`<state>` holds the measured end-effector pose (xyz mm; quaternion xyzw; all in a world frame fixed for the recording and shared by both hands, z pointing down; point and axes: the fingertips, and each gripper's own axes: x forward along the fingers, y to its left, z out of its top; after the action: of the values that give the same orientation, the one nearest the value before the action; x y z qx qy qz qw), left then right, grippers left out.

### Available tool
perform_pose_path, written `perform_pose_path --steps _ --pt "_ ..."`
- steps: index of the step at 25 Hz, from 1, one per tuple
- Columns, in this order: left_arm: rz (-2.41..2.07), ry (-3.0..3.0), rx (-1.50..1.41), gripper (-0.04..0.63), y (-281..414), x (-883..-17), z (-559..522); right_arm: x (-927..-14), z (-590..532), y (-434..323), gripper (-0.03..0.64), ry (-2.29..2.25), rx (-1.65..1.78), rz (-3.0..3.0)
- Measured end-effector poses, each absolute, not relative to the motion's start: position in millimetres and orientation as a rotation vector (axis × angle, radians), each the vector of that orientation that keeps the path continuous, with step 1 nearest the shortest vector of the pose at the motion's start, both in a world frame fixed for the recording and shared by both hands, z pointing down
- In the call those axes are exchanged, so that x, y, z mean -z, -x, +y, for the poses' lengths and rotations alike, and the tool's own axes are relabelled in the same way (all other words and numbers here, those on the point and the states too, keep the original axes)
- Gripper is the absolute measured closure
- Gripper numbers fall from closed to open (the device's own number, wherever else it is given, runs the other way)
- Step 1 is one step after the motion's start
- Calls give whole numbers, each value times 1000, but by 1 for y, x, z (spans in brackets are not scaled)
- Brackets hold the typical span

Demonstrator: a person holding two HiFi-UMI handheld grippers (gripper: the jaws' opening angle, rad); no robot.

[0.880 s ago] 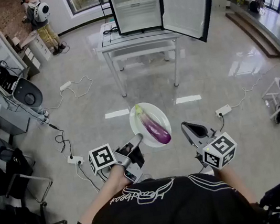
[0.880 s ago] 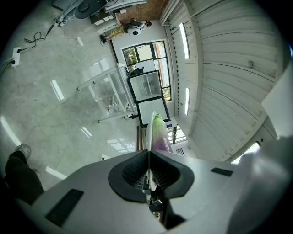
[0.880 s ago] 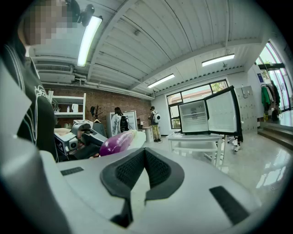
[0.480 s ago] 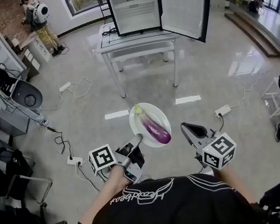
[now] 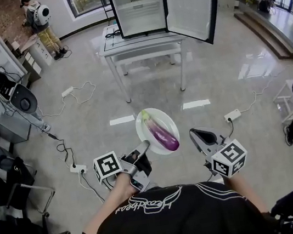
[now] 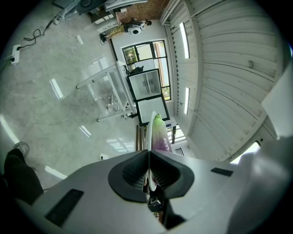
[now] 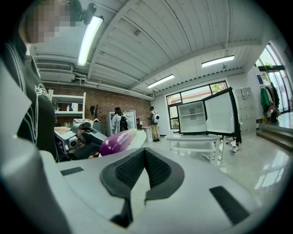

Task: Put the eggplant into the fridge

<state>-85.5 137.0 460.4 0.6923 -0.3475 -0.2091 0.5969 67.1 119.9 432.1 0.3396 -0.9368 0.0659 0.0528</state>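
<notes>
On the plate (image 5: 142, 126) clamped by left tongs (image 5: 144, 144) lies the eggplant (image 5: 161, 132); right tongs (image 5: 194, 132) clenched, empty.

The left hand-held gripper (image 6: 149, 155) hides the near end of the eggplant (image 6: 158, 136).

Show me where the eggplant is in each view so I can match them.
Head view: eggplant at centre, on the white plate gripped by the left tool.
Left gripper view: centre, just above the jaws, beside the plate's edge.
Right gripper view: left of centre, above the jaws.
Shared landmark: the open fridge, in all three views.
</notes>
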Motion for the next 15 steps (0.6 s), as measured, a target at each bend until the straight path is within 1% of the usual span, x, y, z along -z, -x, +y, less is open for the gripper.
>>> perform_pose_path --steps 15 --pt "-762 -1607 488 574 71 -464 140 -434 127 -80 611 -1095 -204 -2871"
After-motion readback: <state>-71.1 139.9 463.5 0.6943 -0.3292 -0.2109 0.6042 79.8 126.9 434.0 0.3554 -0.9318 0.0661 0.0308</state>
